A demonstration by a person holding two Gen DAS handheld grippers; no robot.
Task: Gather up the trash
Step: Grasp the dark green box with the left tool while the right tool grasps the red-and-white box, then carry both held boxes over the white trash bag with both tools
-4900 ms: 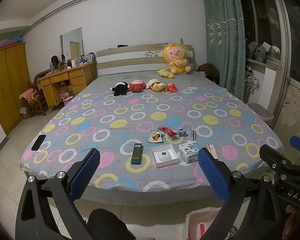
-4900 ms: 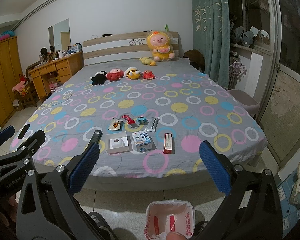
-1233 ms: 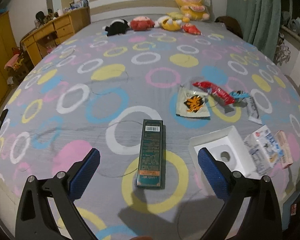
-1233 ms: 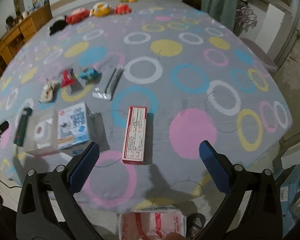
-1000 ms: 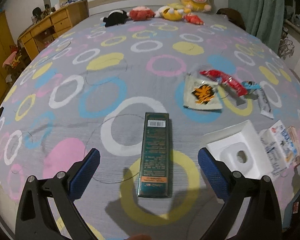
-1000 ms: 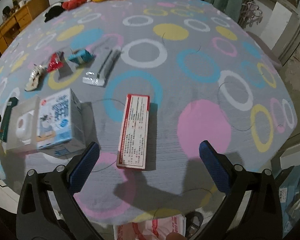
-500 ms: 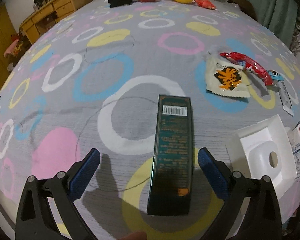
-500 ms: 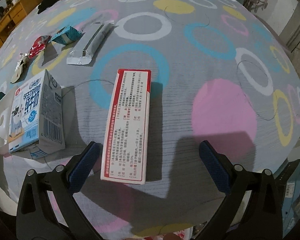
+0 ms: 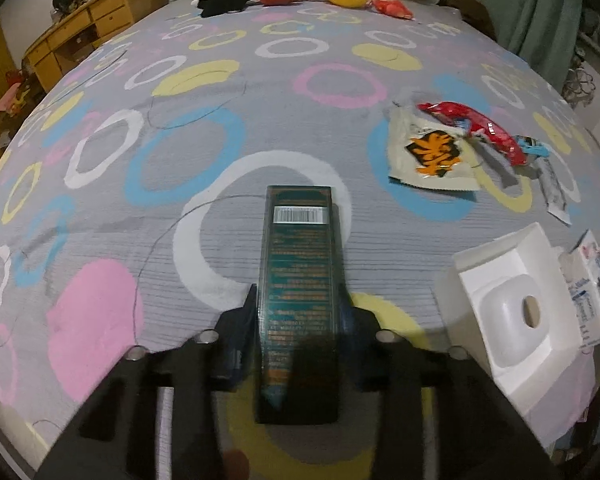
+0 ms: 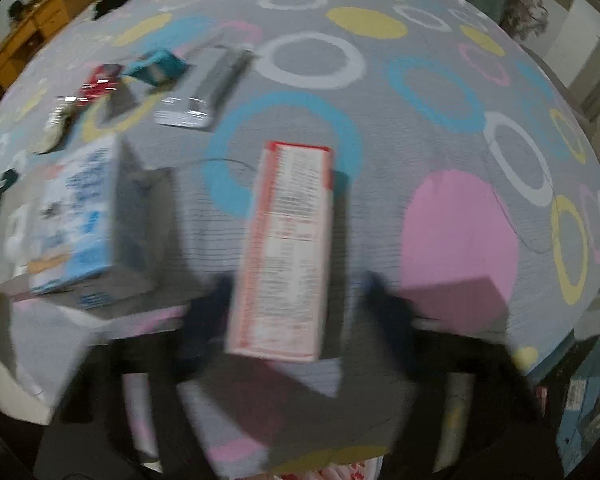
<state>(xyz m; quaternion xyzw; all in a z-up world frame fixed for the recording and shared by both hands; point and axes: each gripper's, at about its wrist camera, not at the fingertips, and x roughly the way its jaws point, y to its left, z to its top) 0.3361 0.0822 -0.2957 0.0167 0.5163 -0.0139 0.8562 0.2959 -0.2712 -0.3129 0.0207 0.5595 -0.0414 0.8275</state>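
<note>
The left gripper [image 9: 300,320] clamps the green box [image 9: 299,280] lengthwise for lifting off the bed [image 9: 100,208]; the right gripper [image 10: 296,308], blurred, straddles the red box [image 10: 288,248], its grip unclear.

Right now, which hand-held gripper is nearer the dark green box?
Left. The left hand-held gripper is clamped on the dark green box; the right hand-held gripper straddles the red-and-white box, further right.

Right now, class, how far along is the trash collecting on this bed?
Nothing looks binned yet. In hand: the left gripper is shut on the dark green box; the right gripper straddles the red-and-white box, grip blurred. Left: milk carton, white tray, wrappers.
</note>
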